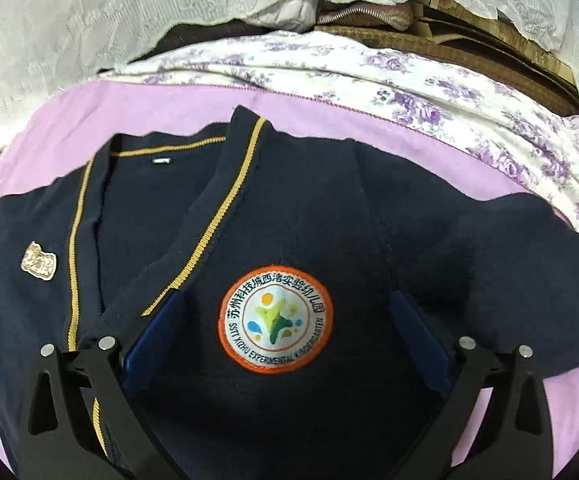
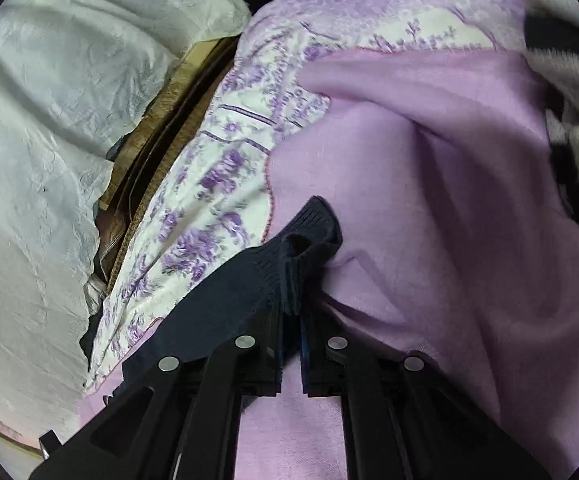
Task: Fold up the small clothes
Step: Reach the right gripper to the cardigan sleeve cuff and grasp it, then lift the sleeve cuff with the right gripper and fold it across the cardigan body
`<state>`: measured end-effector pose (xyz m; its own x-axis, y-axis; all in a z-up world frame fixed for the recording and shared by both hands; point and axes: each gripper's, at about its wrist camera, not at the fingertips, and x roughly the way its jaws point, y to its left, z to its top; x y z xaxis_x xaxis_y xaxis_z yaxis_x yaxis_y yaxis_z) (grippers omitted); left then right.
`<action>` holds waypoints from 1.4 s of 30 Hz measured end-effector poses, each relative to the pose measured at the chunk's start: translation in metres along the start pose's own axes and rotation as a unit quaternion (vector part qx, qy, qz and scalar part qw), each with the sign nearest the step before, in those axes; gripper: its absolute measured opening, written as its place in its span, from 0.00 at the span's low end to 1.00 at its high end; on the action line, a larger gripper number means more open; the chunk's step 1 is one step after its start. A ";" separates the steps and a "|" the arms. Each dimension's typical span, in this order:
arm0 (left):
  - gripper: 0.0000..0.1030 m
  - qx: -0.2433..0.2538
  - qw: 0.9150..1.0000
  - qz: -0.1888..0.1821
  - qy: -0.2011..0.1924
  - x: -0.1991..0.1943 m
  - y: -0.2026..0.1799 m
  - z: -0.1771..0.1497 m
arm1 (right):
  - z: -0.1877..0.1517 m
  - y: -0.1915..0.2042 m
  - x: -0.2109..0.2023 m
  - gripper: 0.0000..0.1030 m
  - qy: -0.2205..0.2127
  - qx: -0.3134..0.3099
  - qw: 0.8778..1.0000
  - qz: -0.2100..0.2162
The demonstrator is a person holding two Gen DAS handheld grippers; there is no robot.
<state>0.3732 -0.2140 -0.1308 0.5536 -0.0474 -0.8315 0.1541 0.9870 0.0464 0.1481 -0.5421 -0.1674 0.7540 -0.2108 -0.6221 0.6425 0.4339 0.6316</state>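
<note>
A small navy cardigan (image 1: 297,216) with gold trim lies front-up on a lilac blanket (image 1: 169,104). It has a round kindergarten badge (image 1: 275,319) and a small gold patch (image 1: 38,261). My left gripper (image 1: 285,320) is open just above the chest, its blue pads either side of the badge. My right gripper (image 2: 291,300) is shut on the ribbed cuff of a navy sleeve (image 2: 309,232), held over the lilac blanket (image 2: 429,200).
A white and purple floral sheet (image 1: 429,92) lies beyond the blanket and also shows in the right wrist view (image 2: 209,184). White lace cloth (image 1: 69,20) and cardboard (image 1: 469,52) are behind. A black and white knit (image 2: 569,80) sits at the right edge.
</note>
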 end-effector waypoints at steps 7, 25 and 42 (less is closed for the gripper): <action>0.96 0.020 0.999 0.003 -0.035 -0.048 0.034 -0.017 | -0.003 0.025 -0.025 0.07 -0.048 -0.055 0.997 0.025; 0.96 0.005 0.995 0.093 -0.041 -0.073 0.157 -0.050 | -0.023 0.092 -0.065 0.07 -0.038 -0.125 0.989 0.072; 0.96 -0.078 0.988 0.129 -0.042 -0.047 0.237 -0.060 | -0.075 0.168 -0.072 0.07 -0.034 -0.165 0.983 0.079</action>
<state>0.3343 0.0317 -0.1142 0.6246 0.2019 -0.7544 -0.1242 0.9794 0.1593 0.1920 -0.3888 -0.0511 0.8553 -0.1709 -0.4891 0.4460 0.7233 0.5272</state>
